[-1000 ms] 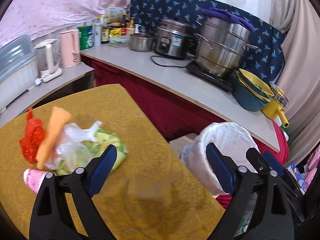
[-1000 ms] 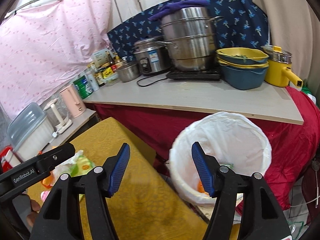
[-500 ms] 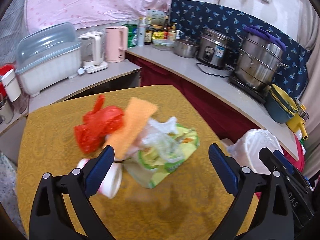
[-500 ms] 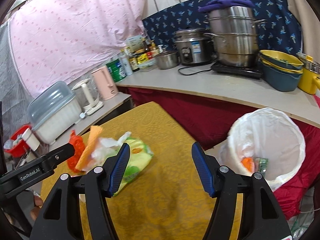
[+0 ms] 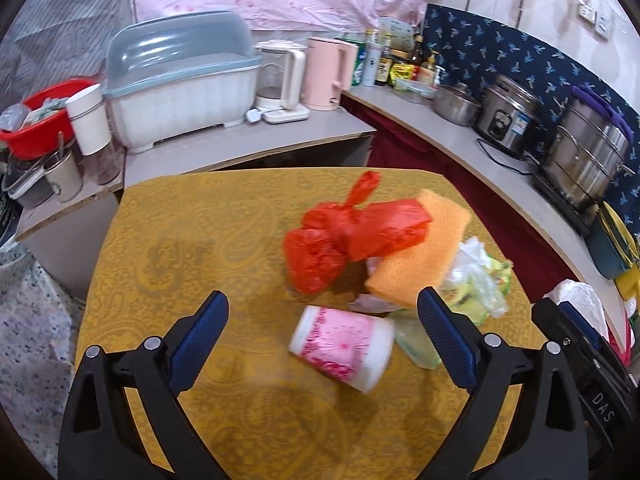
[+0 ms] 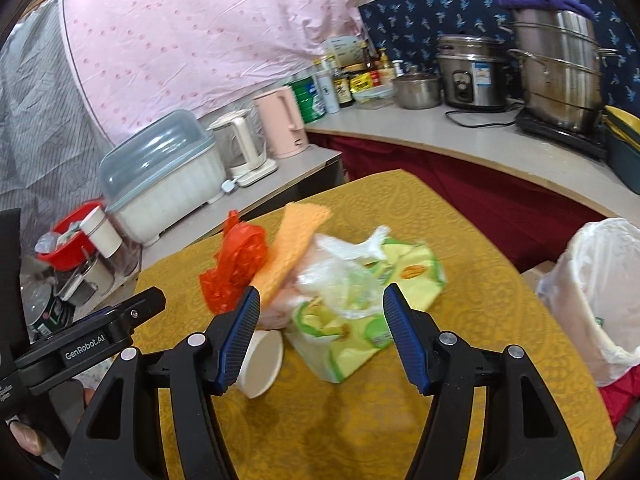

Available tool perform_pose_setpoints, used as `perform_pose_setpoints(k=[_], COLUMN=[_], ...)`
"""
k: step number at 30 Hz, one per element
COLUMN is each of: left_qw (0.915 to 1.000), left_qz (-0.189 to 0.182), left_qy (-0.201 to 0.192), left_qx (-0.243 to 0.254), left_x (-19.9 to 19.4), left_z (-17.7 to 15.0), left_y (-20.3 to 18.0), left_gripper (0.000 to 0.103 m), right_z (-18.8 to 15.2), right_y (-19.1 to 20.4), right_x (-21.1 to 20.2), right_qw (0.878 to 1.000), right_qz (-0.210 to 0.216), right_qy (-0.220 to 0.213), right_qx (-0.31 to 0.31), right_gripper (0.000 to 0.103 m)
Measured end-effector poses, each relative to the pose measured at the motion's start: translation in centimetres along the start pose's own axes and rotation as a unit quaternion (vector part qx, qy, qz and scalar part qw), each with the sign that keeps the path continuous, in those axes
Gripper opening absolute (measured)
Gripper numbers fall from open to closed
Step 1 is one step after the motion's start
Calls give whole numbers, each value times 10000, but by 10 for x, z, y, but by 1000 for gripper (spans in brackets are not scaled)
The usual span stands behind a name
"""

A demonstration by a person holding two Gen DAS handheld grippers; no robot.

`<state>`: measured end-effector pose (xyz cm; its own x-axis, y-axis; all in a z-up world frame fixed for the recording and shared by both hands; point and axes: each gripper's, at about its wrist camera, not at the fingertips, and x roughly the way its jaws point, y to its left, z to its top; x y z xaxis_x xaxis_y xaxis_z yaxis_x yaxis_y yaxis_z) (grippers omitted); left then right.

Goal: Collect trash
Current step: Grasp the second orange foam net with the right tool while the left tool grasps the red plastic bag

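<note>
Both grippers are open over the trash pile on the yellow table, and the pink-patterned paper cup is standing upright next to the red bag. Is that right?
Not quite. The paper cup is not upright: it lies on its side, as the left wrist view shows, and the right wrist view looks into its open mouth. The rest holds: the left gripper and right gripper are open over the pile on the yellow table, with the red bag close by.

A crinkled, glossy red plastic bag [image 5: 352, 236] lay against a matt orange sponge cloth [image 5: 420, 256] and a smooth paper cup [image 5: 344, 346] on a patterned mustard tablecloth [image 5: 200, 240]; polished steel pots [image 6: 560, 76] shone far right.
</note>
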<state>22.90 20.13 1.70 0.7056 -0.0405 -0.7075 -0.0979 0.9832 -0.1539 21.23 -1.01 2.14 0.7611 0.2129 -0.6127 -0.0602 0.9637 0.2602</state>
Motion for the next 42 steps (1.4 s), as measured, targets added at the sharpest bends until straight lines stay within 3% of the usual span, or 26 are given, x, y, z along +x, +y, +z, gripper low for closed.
perform_pose_setpoints(k=[15,18,20,23,26,37,42], left_qw=[9995,9995,9995,9996,9996,9946,9939], left_qz=[81,47,-7,-85,-192,-969,-949], left_qy=[147,165,172,182,217,360,530], left_qx=[-260,-267,-265,-197,-77,39,167], left_x=[31,38,43,50,59,89,107], left_z=[8,11,13,16,19,45,50], left_y=[51,52,51,46,35,-25,-38], left_gripper=[91,91,91,93,93,95,94], right_z=[-7,-9,-10,-13,-15,-14,-15], right_y=[46,51,51,48,44,33,29], right_x=[82,95,101,109,111,114,116], right_qw=[9984,9980,9975,9970,9967,9967,9965], right_qz=[96,68,66,62,112,147,189], right_qy=[544,610,679,767,802,802,805], right_qx=[-101,-167,-157,-117,-61,13,119], right_gripper=[61,54,42,22,11,10,10])
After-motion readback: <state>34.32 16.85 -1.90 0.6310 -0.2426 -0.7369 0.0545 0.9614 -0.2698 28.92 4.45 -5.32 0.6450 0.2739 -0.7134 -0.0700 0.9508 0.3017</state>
